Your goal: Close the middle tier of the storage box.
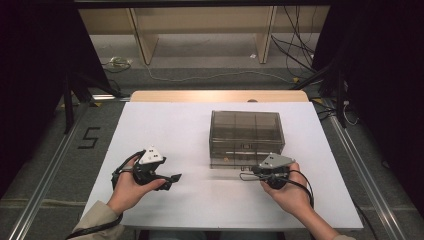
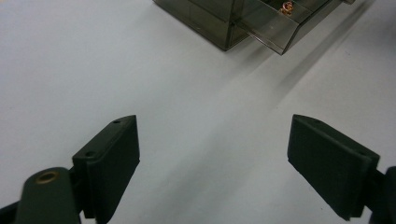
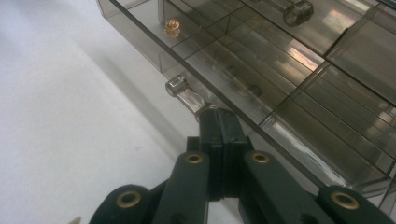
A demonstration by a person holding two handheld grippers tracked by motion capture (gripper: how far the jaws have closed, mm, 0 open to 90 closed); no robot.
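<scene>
One drawer box, smoky clear plastic, toward the tabletop's far right; its bottom drawer stands partly out. Right gripper: clenched on the drawer's clear handle, it seems, though the pinch itself is half hidden. Left gripper: released, empty, over bare tabletop near the left edge. Step in hand: drawing the drawer. Next: a straight, level pull toward the near edge. A small amber item lies inside.

Small orange thing in drawer, too tiny.
</scene>
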